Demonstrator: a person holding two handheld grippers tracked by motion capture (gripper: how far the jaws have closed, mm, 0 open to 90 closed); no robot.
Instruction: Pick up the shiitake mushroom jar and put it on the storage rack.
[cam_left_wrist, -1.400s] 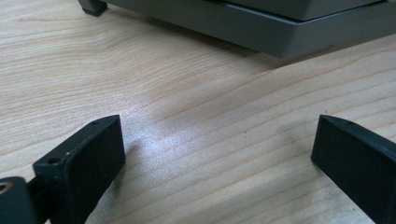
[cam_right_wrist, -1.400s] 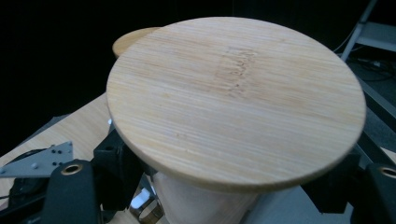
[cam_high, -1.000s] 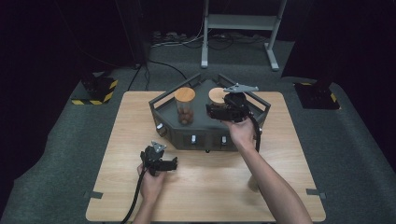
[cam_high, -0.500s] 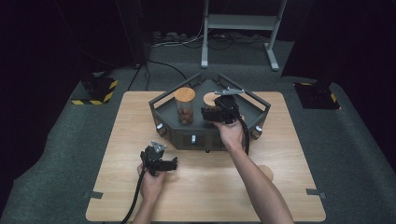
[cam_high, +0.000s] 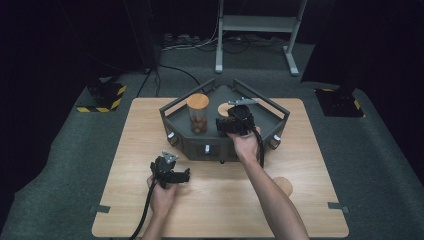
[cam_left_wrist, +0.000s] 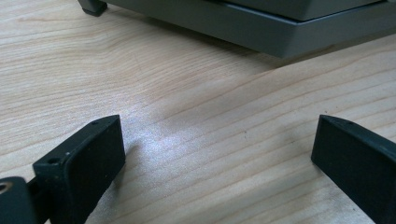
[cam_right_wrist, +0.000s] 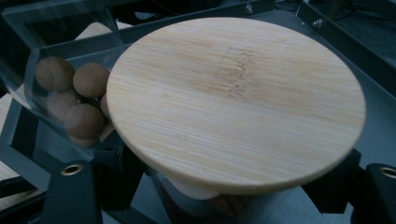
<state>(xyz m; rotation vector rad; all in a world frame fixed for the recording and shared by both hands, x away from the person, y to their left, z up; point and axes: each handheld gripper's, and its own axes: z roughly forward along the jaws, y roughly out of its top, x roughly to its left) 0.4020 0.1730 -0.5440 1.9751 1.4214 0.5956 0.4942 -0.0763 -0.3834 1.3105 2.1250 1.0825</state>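
High view: right gripper (cam_high: 226, 121) over the grey tray (cam_high: 272, 120) at frame centre, just right of a clear jar (cam_high: 198, 114) of brown balls. Right gripper view: jaws set either side of a second jar under its round wooden lid (cam_right_wrist: 236, 102); clamped or merely flanking, cannot tell. Lower left of the high view: left gripper (cam_high: 176, 176) low over the wooden table (cam_high: 220, 200), jaws spread wide, grasping nothing.
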